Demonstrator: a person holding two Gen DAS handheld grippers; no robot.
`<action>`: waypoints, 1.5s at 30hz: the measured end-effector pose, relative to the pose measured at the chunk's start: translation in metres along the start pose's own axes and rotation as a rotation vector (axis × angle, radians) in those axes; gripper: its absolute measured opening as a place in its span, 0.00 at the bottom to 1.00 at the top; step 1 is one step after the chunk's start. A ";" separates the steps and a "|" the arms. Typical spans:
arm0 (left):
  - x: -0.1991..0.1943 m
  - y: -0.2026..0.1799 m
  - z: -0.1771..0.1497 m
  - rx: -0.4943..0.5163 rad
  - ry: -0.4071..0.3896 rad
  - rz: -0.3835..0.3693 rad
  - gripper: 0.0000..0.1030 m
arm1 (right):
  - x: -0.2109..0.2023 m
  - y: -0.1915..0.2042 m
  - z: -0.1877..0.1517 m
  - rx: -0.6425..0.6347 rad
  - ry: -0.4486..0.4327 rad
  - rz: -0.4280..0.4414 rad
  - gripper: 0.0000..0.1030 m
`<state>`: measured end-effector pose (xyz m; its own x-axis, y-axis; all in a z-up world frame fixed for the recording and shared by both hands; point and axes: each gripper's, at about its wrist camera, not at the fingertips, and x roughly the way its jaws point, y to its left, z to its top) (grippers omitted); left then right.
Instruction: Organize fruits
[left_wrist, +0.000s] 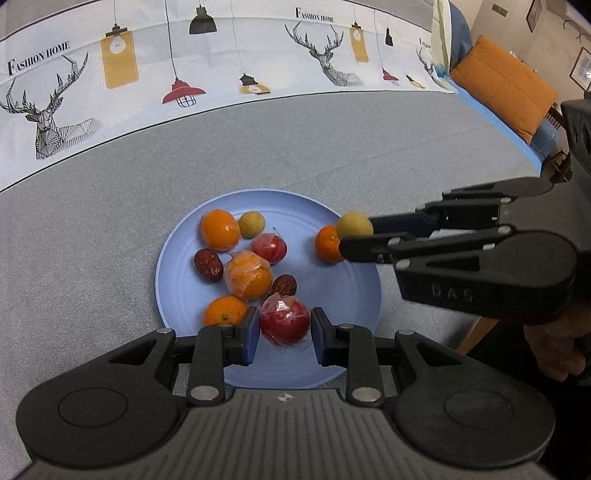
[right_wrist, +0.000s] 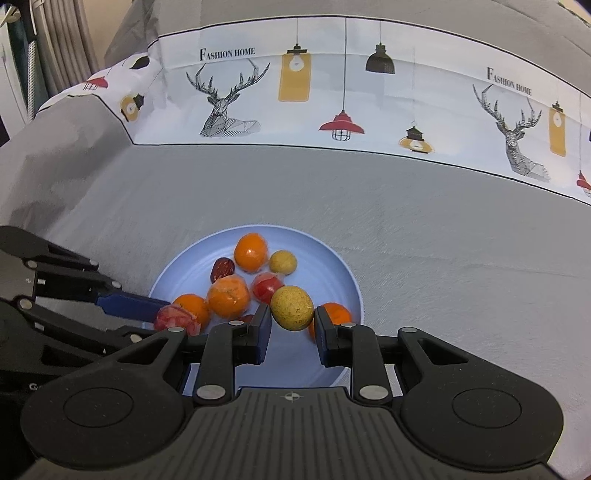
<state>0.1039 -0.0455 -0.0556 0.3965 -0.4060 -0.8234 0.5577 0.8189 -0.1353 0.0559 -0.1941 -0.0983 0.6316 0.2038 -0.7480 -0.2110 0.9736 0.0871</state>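
Observation:
A light blue plate (left_wrist: 184, 258) on the grey cloth holds several fruits: oranges, red dates, a wrapped red fruit and a yellow-green fruit (left_wrist: 251, 223). My left gripper (left_wrist: 283, 325) is shut on a plastic-wrapped red fruit (left_wrist: 284, 320) at the plate's near edge. My right gripper (right_wrist: 292, 314) is shut on a second yellow-green fruit (right_wrist: 291, 308), held above the plate's right side over an orange (right_wrist: 338, 312). The same fruit shows in the left wrist view (left_wrist: 354, 224), and the plate in the right wrist view (right_wrist: 192, 262).
The grey tablecloth (left_wrist: 332, 147) has a white printed border (left_wrist: 221, 74) along the far side. An orange cushion (left_wrist: 506, 88) sits at the far right beyond the table edge. The table's right edge falls off near my right hand.

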 end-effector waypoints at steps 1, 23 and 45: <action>-0.001 0.000 0.000 0.000 -0.005 -0.004 0.47 | 0.001 0.001 -0.001 -0.003 0.008 0.002 0.26; -0.072 -0.028 -0.044 -0.114 -0.178 0.292 0.88 | -0.075 -0.021 -0.036 0.124 -0.273 -0.139 0.99; -0.033 0.002 -0.040 -0.249 -0.064 0.271 0.89 | -0.030 0.000 -0.061 0.165 -0.137 -0.115 0.99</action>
<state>0.0632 -0.0141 -0.0509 0.5542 -0.1789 -0.8129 0.2347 0.9706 -0.0536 -0.0092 -0.2065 -0.1160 0.7421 0.0918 -0.6640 -0.0145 0.9925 0.1211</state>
